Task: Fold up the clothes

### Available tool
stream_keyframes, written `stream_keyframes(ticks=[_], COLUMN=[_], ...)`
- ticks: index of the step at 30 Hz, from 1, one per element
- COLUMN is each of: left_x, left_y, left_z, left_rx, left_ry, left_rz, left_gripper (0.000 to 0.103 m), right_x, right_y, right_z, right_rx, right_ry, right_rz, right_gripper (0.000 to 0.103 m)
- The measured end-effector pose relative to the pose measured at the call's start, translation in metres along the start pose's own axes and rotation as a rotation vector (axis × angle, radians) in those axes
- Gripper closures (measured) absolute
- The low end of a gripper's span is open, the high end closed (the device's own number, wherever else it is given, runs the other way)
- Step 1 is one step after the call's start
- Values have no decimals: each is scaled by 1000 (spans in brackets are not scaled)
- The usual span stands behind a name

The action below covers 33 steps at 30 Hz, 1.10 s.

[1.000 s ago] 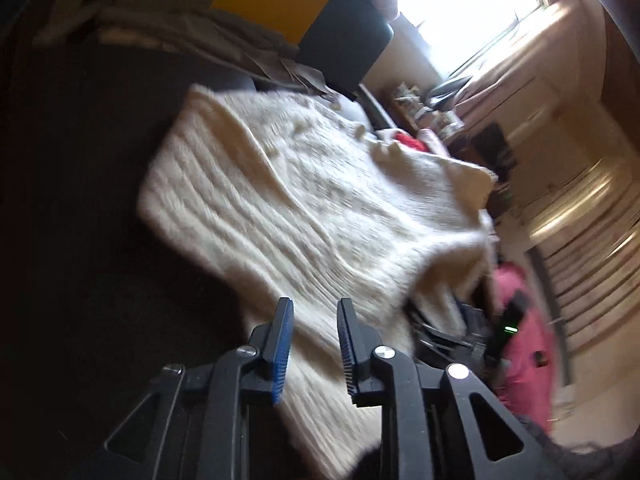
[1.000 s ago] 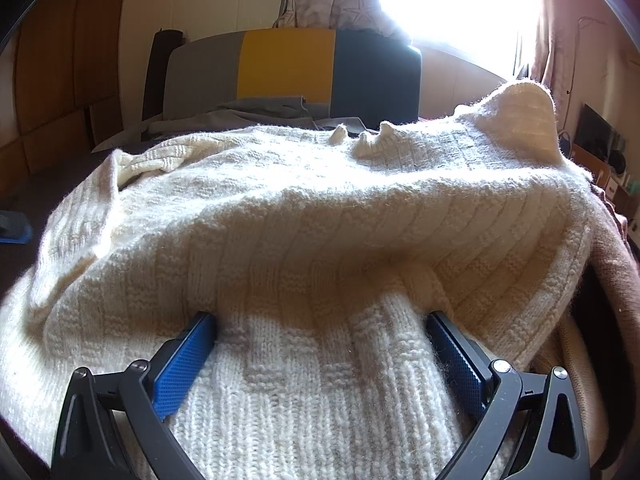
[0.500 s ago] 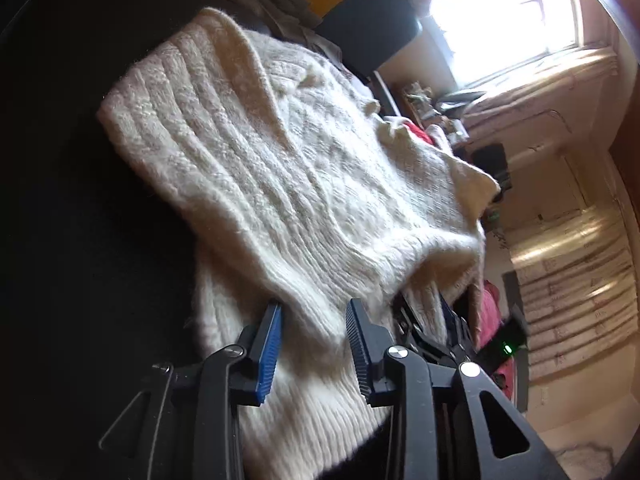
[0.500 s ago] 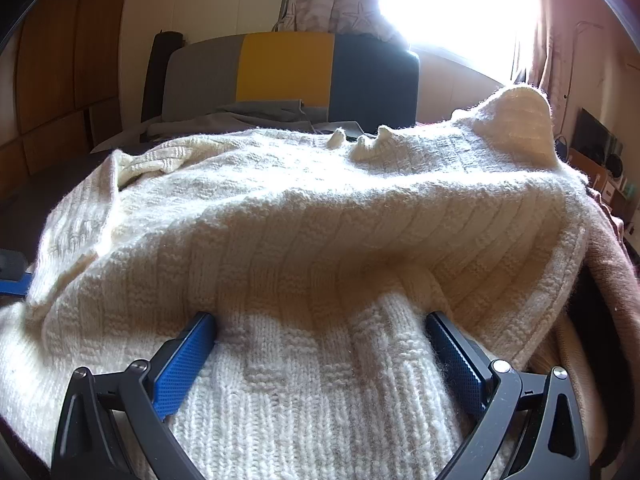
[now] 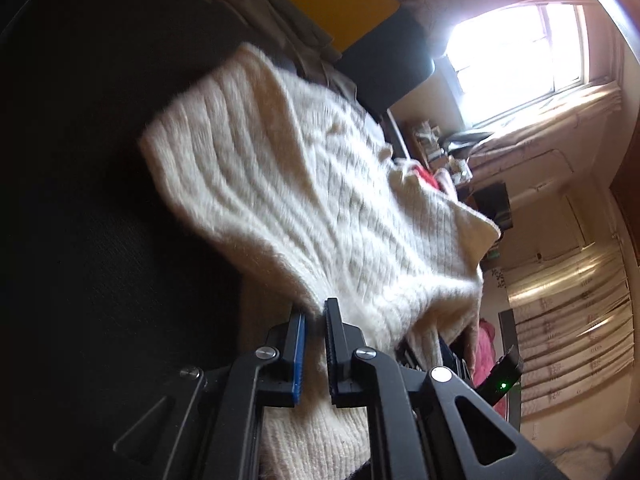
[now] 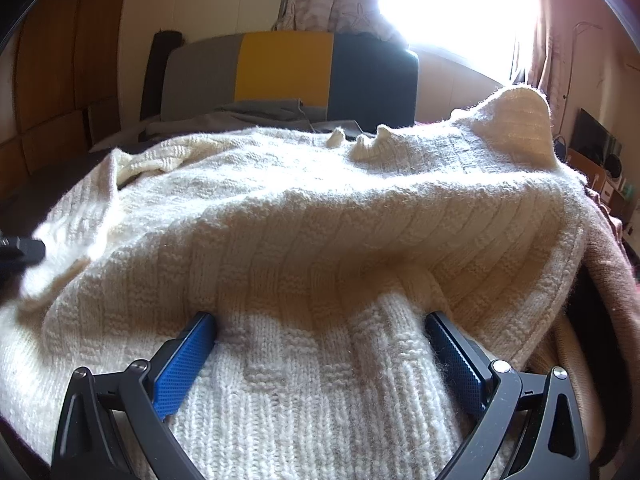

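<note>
evidently you were at the gripping stage of the fold. your left tool (image 5: 314, 326) had just been closing, and its blue ribbed pads (image 5: 298, 354) stood near together, clamped on a fold of the cream sweater (image 5: 304, 200) at its near edge. your right tool (image 6: 320, 354) stood wide apart, its pads lying either side of a ribbed band of the same sweater, pressing on nothing that could be made out.

the sweater lay spread over a dark surface (image 5: 100, 260), bunched and rumpled, with one corner standing up in a peak at the far right in the right wrist view. it was not yet folded in any tidy sense; layers overlapped loosely near both tools.

judged from this, the next move called for the right tool to close on the band beneath it, so that both ends of one edge were held before any lift. the carry-over would then need both tools to travel together, or the knit would sag between them.

material: a thick, soft knit, fuzzy at the surface, with raised vertical ribs and blocks of basket-weave pattern. it looked heavy and stretchy, likely to drag and slump rather than hold a crease. beyond it stood a grey, yellow and dark blue upholstered seat back (image 6: 288, 68), with grey cloth (image 6: 256, 114) heaped before it.
</note>
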<state>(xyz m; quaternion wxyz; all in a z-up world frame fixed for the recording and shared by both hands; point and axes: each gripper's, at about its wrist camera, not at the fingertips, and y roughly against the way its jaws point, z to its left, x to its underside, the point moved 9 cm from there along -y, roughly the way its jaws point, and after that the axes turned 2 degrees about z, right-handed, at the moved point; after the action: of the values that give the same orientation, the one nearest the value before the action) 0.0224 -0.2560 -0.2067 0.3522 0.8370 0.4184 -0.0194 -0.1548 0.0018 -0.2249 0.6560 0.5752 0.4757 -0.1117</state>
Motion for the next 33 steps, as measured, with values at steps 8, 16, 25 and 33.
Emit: stream_keyframes(ticks=[8, 16, 25, 33], left_x=[-60, -91, -44, 31], left_y=[79, 118, 104, 26], left_z=[16, 70, 30, -2], left_rx=[39, -10, -232, -291], left_ry=[40, 151, -294, -566], left_rz=[-206, -296, -138, 145], left_gripper=[96, 99, 74, 65], right_x=[-73, -69, -48, -50], right_y=[37, -53, -68, -68], right_z=[40, 92, 88, 91], right_rx=[-52, -115, -209, -213], right_ry=[88, 184, 98, 94], right_rz=[-131, 154, 210, 194], right_gripper=[0, 0, 0, 0])
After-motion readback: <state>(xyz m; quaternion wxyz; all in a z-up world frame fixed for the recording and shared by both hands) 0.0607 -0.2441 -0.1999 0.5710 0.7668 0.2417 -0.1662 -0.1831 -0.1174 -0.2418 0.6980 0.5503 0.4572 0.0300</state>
